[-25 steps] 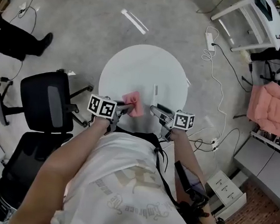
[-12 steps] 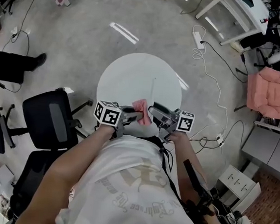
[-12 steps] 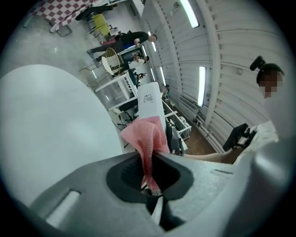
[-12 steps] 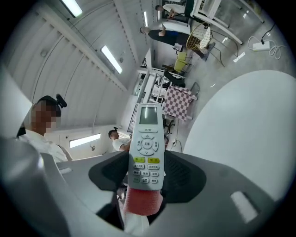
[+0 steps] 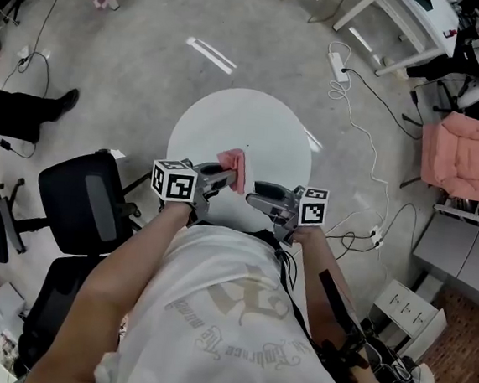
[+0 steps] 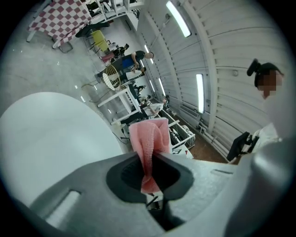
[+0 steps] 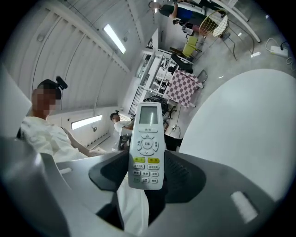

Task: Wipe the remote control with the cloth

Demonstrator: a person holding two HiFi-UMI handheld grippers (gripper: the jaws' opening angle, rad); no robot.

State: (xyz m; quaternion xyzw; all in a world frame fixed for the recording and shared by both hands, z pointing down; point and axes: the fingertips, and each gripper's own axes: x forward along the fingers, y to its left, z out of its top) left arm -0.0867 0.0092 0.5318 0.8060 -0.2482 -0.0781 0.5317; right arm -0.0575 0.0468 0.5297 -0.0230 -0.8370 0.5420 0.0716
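Observation:
My left gripper (image 5: 216,176) is shut on a pink cloth (image 5: 232,162), held above the near part of the round white table (image 5: 246,120). In the left gripper view the cloth (image 6: 149,139) stands up out of the pinched jaws. My right gripper (image 5: 260,200) is shut on a white remote control (image 7: 147,146), gripped at its lower end with its screen and buttons facing the camera. In the head view the cloth is a little left of and beyond the right gripper's tips, apart from them. The remote is hard to make out there.
Two black office chairs (image 5: 83,192) stand close at the left. A pink cushioned chair (image 5: 465,170) and a white drawer unit (image 5: 404,316) are at the right. Cables and a power strip (image 5: 340,66) lie on the floor beyond. A person's leg (image 5: 20,111) shows far left.
Half a second ago the cloth was up against the right gripper's tips; the left gripper has since drawn it back up and to the left. The right gripper has barely moved.

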